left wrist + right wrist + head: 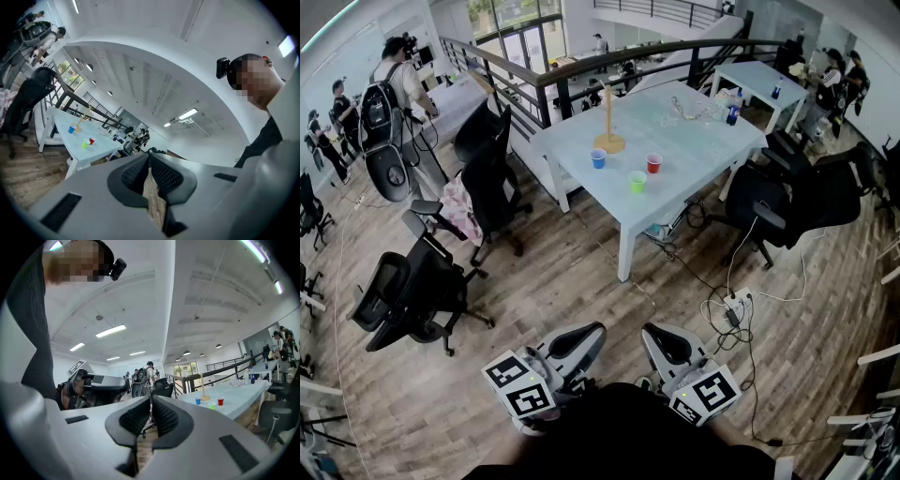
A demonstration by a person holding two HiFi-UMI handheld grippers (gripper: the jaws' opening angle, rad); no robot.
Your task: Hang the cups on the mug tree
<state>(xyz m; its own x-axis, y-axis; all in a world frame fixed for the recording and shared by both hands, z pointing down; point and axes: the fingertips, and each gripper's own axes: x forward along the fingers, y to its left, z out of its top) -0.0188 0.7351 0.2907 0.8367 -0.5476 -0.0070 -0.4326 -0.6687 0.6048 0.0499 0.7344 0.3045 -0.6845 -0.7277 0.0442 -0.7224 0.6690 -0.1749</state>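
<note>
- Left gripper (150, 157): jaws pressed together, nothing in them. Right gripper (151, 401): the same, pads meeting, empty.
- Both are carried low and level, close in front of the person's body, side by side. I'd call that a resting carry, since there's nothing within reach to grab.
- The cups are all on the table (703, 150), well ahead of the grippers: a blue cup (598, 158), a red cup (653, 164) and a green cup (637, 181), each apart from the others.
- The mug tree (608, 122) stands upright just behind the blue cup, and no cup hangs on it. By my reckoning the job hasn't started, and the walk to the table comes first.
- The tabletop is pale and mostly bare, with some clutter and a bottle at its far end.
- Wood floor (581, 281) lies between the person and the table. Black chairs (417, 286) stand to the left, more to the right, and a power strip (736, 305) trails cables across the boards, which is worth stepping round.
- A railing (581, 66) runs behind the table, and other people are working further off.
</note>
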